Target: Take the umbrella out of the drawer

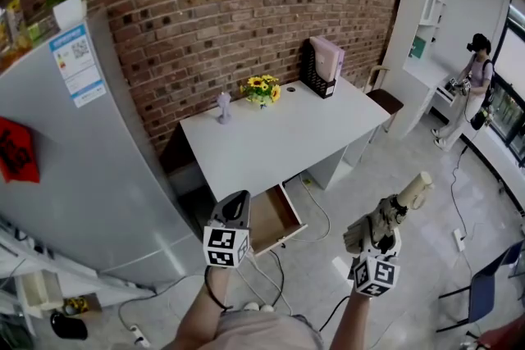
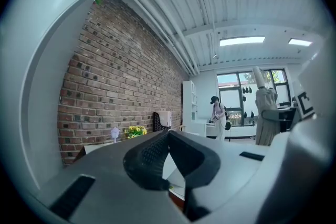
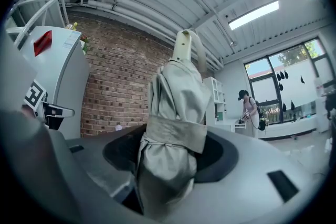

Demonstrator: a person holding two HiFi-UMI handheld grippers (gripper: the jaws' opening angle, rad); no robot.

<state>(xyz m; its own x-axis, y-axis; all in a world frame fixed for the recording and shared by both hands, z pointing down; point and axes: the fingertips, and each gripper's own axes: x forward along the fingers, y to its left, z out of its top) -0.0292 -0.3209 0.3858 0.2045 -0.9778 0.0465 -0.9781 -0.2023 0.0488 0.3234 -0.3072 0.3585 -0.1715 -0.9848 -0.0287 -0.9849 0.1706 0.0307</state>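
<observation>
A folded beige umbrella [image 1: 397, 211] with a pale handle is held up in the air to the right of the white desk [image 1: 246, 156], outside the open wooden drawer [image 1: 276, 216]. My right gripper [image 1: 378, 229] is shut on the umbrella [image 3: 173, 113] at its strap, and the handle stands upright above the jaws. My left gripper [image 1: 237, 203] hovers just in front of the drawer, its jaws shut [image 2: 168, 135] with nothing between them. The umbrella [image 2: 265, 107] also stands at the right in the left gripper view. What lies inside the drawer cannot be made out.
A grey fridge [image 1: 82, 176] stands close on the left. Sunflowers [image 1: 262, 88], a small figurine [image 1: 223, 106] and a black rack [image 1: 321, 70] sit along the back of the desk. Cables [image 1: 275, 270] trail on the floor. A person [image 1: 474, 82] stands by the white shelf [image 1: 422, 4].
</observation>
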